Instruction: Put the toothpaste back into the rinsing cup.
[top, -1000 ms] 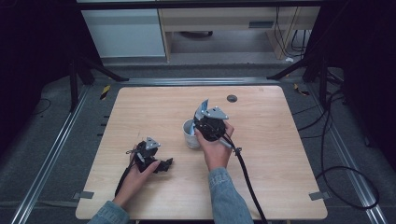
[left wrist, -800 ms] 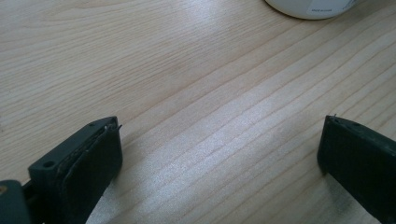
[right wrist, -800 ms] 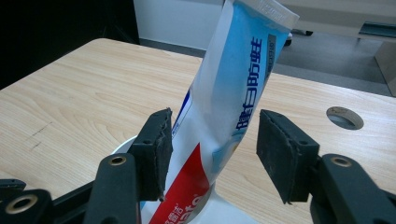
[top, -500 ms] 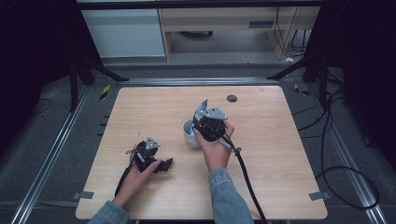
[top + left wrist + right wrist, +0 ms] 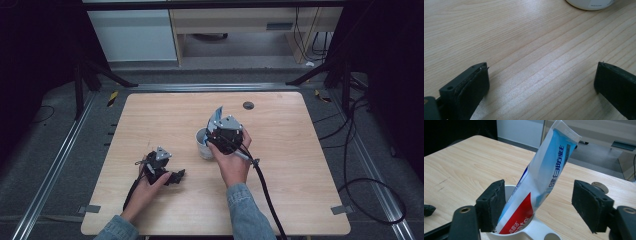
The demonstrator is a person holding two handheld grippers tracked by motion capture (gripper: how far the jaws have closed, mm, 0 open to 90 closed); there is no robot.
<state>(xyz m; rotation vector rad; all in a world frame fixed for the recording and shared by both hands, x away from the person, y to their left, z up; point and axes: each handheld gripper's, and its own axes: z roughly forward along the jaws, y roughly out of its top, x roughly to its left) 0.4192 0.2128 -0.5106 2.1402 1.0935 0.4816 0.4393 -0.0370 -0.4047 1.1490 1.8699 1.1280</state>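
Near the middle of the pale, straight-grained wooden worktop: a white glazed mug, round-walled, with a toothpaste tube standing in it, cap end down, flat crimped tail leaning toward one o'clock in the right gripper view. Glossy plastic skin on the tube, white and blue with a red band low down. Right hand-held gripper poised over the mug's rim, black rubbery pads set wide, having just been opening; tube between them, close against the left pad, well apart from the right one, no squeeze seen. Left hand-held gripper at about seven o'clock from the mug, resting low on the wood, jaws spread wide with bare grain between. Small dark round disc near the far edge at one o'clock. Broad open board on the right half and along the near edge.
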